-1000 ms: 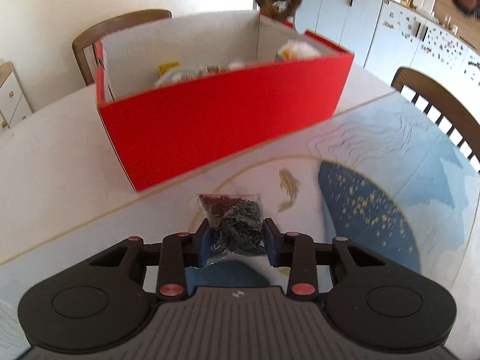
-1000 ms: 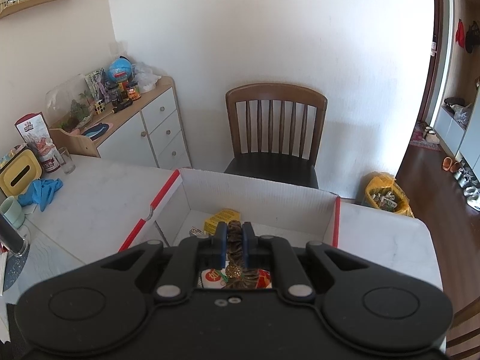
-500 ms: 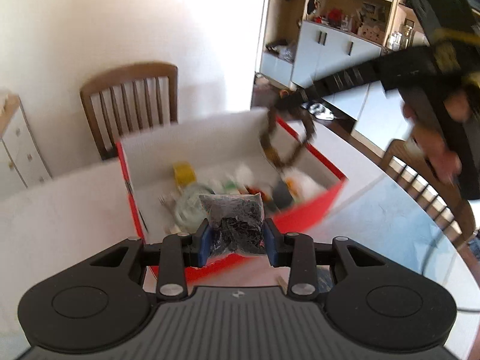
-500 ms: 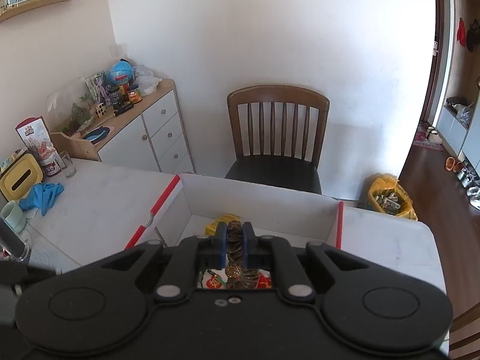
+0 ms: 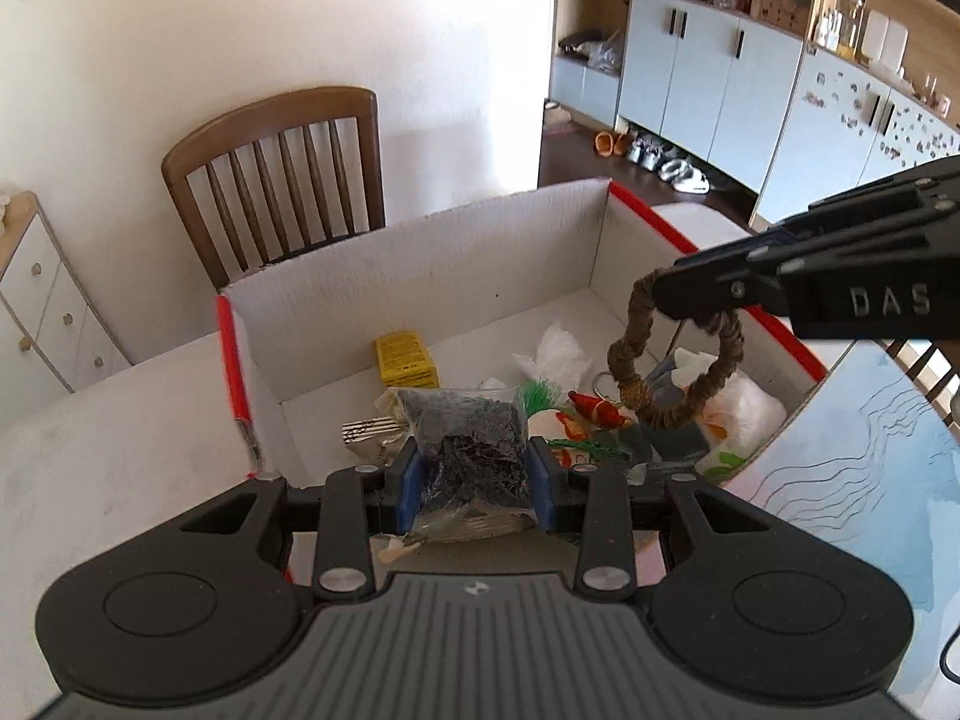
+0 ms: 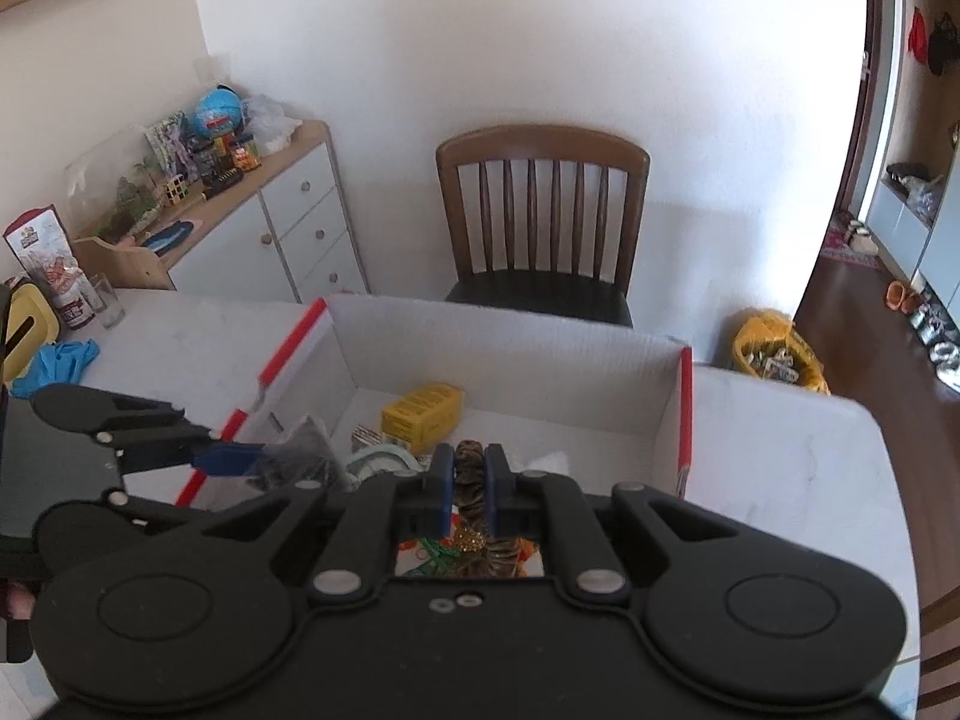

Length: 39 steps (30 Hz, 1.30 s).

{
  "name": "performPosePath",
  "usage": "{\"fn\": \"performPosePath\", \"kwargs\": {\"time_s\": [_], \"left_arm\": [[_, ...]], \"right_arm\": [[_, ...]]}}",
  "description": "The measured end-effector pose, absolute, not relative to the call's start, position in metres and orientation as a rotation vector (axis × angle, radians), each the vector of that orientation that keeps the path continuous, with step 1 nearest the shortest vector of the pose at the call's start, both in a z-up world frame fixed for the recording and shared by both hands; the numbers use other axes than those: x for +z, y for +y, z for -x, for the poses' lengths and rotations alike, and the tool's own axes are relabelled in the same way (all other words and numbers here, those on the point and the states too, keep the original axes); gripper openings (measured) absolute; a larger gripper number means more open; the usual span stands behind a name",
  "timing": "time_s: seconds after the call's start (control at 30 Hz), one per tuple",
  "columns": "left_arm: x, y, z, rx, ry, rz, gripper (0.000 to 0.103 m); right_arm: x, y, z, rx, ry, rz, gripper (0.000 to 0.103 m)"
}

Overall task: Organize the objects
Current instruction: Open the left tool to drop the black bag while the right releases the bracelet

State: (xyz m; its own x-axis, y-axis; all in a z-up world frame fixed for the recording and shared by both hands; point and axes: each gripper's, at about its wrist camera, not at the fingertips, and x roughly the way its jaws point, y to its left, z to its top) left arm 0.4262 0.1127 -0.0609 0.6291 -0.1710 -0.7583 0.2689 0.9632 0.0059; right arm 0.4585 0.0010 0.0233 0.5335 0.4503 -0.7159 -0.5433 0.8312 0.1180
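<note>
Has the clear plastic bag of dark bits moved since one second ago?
Yes. The clear plastic bag of dark bits went from the table in front of the red cardboard box to above its inside.

Red box (image 5: pixel 237 360) with white inside; yellow carton (image 5: pixel 405 358); clear bag (image 5: pixel 468 450) of black bits; brown ring (image 5: pixel 678 360); blue-padded black tongs (image 5: pixel 471 477); white marbled worktop (image 5: pixel 120 438).

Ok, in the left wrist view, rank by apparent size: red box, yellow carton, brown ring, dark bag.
1. red box
2. dark bag, though it sits nearest the camera, so its size is inflated
3. brown ring; its rank against the bag is unsure
4. yellow carton
</note>
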Motion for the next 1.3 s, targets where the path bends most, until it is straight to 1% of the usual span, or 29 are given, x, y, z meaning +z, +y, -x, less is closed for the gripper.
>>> {"fn": "performPosePath", "kwargs": {"time_s": [0.3, 0.5, 0.63, 0.73, 0.8, 0.87, 1.0, 1.1, 1.3], "left_arm": [[-0.078, 0.105, -0.449, -0.238, 0.919, -0.140, 0.035], [-0.086, 0.106, -0.457, -0.224, 0.957, -0.117, 0.036], [-0.086, 0.107, -0.457, -0.218, 0.963, -0.108, 0.037], [-0.084, 0.107, -0.453, -0.209, 0.957, -0.110, 0.043], [-0.082, 0.108, -0.448, -0.205, 0.947, -0.108, 0.054], [-0.079, 0.110, -0.444, -0.198, 0.935, -0.099, 0.058], [-0.070, 0.112, -0.432, -0.191, 0.912, -0.084, 0.058], [-0.062, 0.114, -0.419, -0.183, 0.884, -0.077, 0.063], [-0.039, 0.117, -0.390, -0.162, 0.815, -0.031, 0.066]], "right_arm": [[-0.004, 0.003, -0.469, 0.561, 0.892, 0.119, 0.009], [-0.008, -0.001, -0.465, 0.550, 0.917, 0.123, 0.010], [-0.005, -0.007, -0.465, 0.562, 0.927, 0.104, 0.016], [0.000, -0.010, -0.462, 0.576, 0.919, 0.104, 0.017], [0.004, -0.012, -0.459, 0.577, 0.906, 0.111, 0.017], [0.007, -0.014, -0.457, 0.587, 0.902, 0.109, 0.018], [0.014, -0.020, -0.449, 0.604, 0.890, 0.100, 0.018], [0.021, -0.024, -0.440, 0.624, 0.865, 0.097, 0.018], [0.033, -0.031, -0.419, 0.647, 0.819, 0.103, 0.018]]}}
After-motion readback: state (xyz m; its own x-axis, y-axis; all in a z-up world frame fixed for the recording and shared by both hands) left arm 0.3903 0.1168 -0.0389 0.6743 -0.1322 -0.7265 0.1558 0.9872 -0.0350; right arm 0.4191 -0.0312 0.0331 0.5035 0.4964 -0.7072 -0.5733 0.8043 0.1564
